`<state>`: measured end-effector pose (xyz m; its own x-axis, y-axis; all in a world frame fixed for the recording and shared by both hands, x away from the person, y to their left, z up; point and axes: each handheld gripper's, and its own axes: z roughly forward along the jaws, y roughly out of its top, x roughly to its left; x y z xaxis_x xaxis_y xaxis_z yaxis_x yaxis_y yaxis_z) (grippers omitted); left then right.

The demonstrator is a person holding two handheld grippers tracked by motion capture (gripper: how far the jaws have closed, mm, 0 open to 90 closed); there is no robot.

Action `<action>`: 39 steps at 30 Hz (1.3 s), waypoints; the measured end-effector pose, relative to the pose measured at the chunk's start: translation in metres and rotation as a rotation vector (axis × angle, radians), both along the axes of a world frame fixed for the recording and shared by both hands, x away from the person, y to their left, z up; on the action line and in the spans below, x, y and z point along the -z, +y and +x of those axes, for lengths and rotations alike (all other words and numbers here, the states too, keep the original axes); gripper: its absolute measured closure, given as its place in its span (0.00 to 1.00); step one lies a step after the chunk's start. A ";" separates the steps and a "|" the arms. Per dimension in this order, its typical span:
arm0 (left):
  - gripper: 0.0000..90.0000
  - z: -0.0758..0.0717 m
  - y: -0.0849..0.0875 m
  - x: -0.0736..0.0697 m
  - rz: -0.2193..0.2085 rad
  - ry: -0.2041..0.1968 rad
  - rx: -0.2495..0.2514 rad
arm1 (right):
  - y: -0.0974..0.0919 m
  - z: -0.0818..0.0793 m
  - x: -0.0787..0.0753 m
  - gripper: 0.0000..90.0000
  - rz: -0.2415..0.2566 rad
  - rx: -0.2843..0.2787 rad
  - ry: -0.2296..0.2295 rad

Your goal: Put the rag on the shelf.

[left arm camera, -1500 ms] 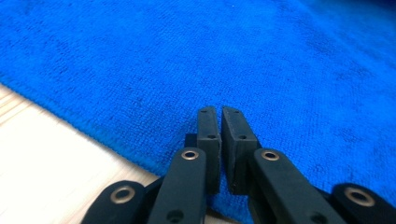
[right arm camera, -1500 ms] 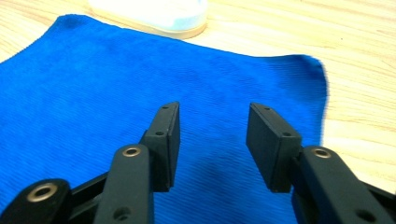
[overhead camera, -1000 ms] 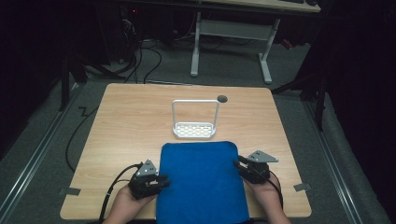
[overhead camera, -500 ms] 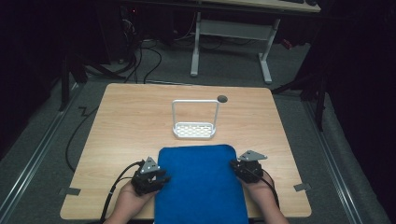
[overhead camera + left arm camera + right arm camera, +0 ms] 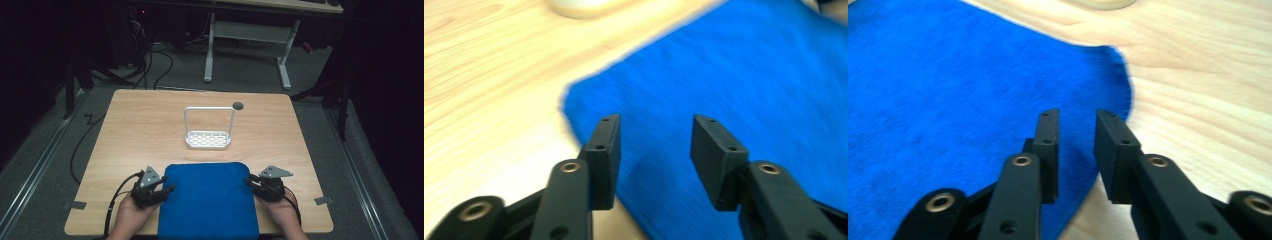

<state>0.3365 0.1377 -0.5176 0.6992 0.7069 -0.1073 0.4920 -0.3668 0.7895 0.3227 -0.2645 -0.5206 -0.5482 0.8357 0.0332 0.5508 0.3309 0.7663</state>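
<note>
A blue cloth (image 5: 207, 200) lies flat at the front middle of the wooden table (image 5: 150, 125), its near edge reaching past the table's front. My left gripper (image 5: 167, 190) is at the cloth's left edge. In the left gripper view it (image 5: 655, 125) stands open over the cloth (image 5: 744, 75), nothing between the jaws. My right gripper (image 5: 248, 181) is at the cloth's right edge. In the right gripper view it (image 5: 1077, 114) is open by a narrow gap above the cloth (image 5: 948, 85) near its far right corner.
A white wire rack (image 5: 207, 140) with a tall handle stands upright just beyond the cloth, mid-table. A small dark hole (image 5: 238, 105) sits behind it. Bare wood lies left and right of the rack. Cables and a desk frame are on the floor beyond.
The cloth's far edge has slid toward the person, away from the rack. Both grippers have stayed beside its left and right edges with only small shifts.
</note>
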 end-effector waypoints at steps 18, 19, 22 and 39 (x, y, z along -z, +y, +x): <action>0.92 0.050 -0.005 0.018 -0.022 0.076 -0.100 | 0.002 0.019 -0.001 0.65 0.018 0.067 -0.003; 0.94 0.051 -0.005 0.018 -0.026 0.081 -0.101 | 0.004 0.023 -0.002 0.64 0.020 0.075 -0.007; 0.96 0.053 -0.003 0.019 -0.037 0.096 -0.101 | 0.009 0.036 -0.002 0.64 0.040 0.106 0.011; 0.97 0.049 0.000 0.016 -0.061 0.065 -0.100 | 0.021 0.037 -0.004 0.98 -0.012 0.085 -0.035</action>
